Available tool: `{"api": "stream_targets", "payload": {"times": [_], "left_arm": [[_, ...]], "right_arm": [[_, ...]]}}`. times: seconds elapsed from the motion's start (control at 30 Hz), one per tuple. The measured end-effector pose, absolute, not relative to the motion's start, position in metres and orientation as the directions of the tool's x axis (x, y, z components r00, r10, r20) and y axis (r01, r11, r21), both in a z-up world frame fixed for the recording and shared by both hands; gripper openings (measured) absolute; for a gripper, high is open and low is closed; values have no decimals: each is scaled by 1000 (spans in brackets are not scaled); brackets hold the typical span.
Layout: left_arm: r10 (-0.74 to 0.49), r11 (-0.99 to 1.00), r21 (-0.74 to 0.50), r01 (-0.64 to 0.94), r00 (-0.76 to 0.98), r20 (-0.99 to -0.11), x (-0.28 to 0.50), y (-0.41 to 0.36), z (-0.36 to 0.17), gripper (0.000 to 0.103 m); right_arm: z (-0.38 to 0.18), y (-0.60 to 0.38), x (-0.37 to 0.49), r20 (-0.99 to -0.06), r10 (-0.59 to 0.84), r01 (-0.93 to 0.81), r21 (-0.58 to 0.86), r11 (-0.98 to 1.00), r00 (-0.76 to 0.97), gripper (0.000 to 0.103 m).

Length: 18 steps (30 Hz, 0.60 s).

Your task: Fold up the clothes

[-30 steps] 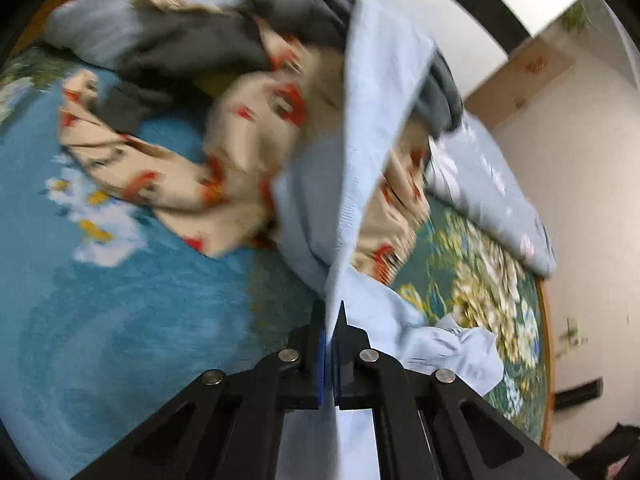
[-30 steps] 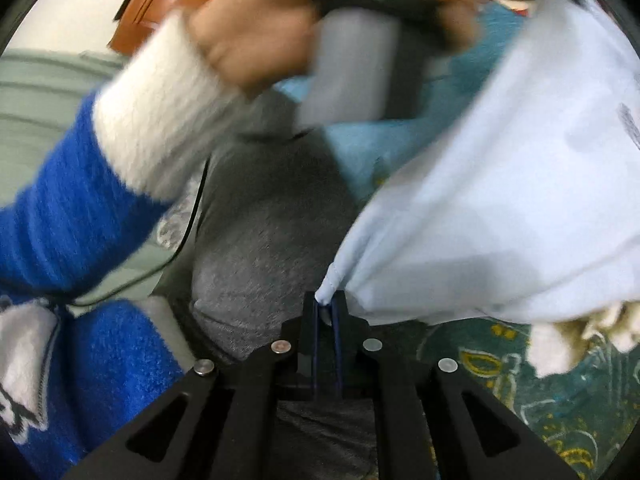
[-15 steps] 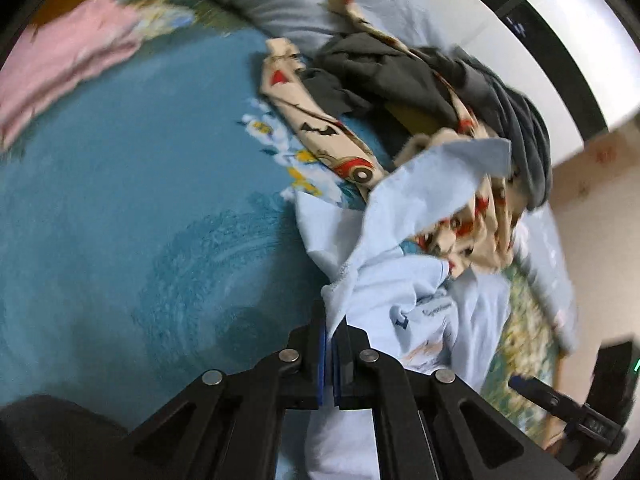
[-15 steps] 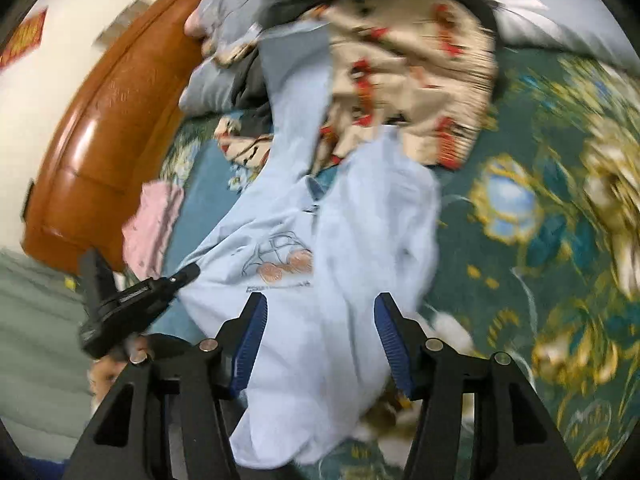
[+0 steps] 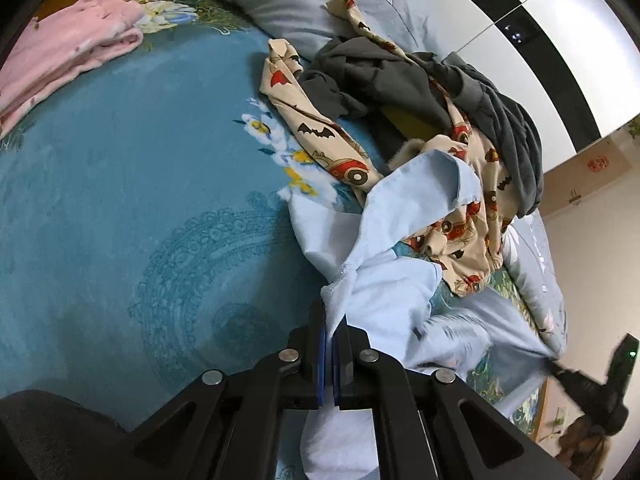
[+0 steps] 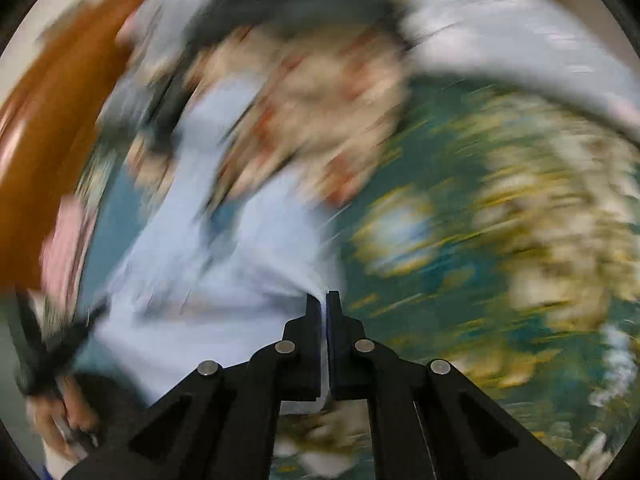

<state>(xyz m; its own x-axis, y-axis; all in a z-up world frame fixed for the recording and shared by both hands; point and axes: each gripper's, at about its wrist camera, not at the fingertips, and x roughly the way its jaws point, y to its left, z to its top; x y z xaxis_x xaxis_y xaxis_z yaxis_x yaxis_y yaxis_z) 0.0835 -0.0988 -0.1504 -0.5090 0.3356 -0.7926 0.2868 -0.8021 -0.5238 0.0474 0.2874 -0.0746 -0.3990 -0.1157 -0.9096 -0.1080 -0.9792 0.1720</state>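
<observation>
1. Left tongs point(image 5: 331, 322): pressed together, pinching a bunched edge of the blue shirt point(image 5: 404, 208), bottom centre of the left view.
2. Right tongs point(image 6: 324, 300): jaws closing to near-contact; in the blurred right view a corner of the shirt point(image 6: 208, 280) runs into the tips, so they pinch the shirt. In the left view the far tongs point(image 5: 560, 368) sit lower right, cloth pulled taut toward them.
3. Shirt location: on the bed point(image 5: 120, 200), lower centre to right of the left view, just beside and partly overlapping the clothes pile point(image 5: 400, 92).
4. Long axis: in the left view, runs from the left tongs up and right toward the pile; one flap stands folded over, lower part trails right.
5. Look: pale blue, thin, crumpled, twisted at the left grip, not flat. Small print visible lower right, too blurred to read.
6. Pink garment point(image 5: 68, 52): folded, upper left, well apart.
</observation>
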Motion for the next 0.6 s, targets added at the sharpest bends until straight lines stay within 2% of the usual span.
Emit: {"api": "stream_targets", "payload": {"times": [0.07,0.13,0.23,0.37,0.43,0.53,0.6], "left_arm": [[344,-803,-526,281,-502,-794,83,-97,-151,2],[353,-805,-527,272,-494,-794,83,-95,-151,2],[381,-813,-531,240,-470,-796,82,-85,-150,3],[413,-847,-506,161,-398,-819,82,-65,-148,5],[419,-859,-495,128,-378,-825,84,-59,-144,5],[415,-874,-479,85,-387,-824,84,-57,-132,13],[374,-894,-440,82,-401,-836,71,-55,-127,25]], "right_arm": [[-61,326,51,-902,-22,-196,117,-974,-431,2],[-71,364,63,-919,75,-287,43,-957,-387,2],[-109,408,87,-951,167,-387,-55,-920,-261,2],[-157,446,117,-978,160,-502,-73,-862,-134,2],[-171,445,123,-984,150,-493,-86,-866,-92,2],[-179,443,125,-988,141,-471,-92,-877,-69,2],[-180,442,123,-988,141,-462,-94,-882,-66,2]]}}
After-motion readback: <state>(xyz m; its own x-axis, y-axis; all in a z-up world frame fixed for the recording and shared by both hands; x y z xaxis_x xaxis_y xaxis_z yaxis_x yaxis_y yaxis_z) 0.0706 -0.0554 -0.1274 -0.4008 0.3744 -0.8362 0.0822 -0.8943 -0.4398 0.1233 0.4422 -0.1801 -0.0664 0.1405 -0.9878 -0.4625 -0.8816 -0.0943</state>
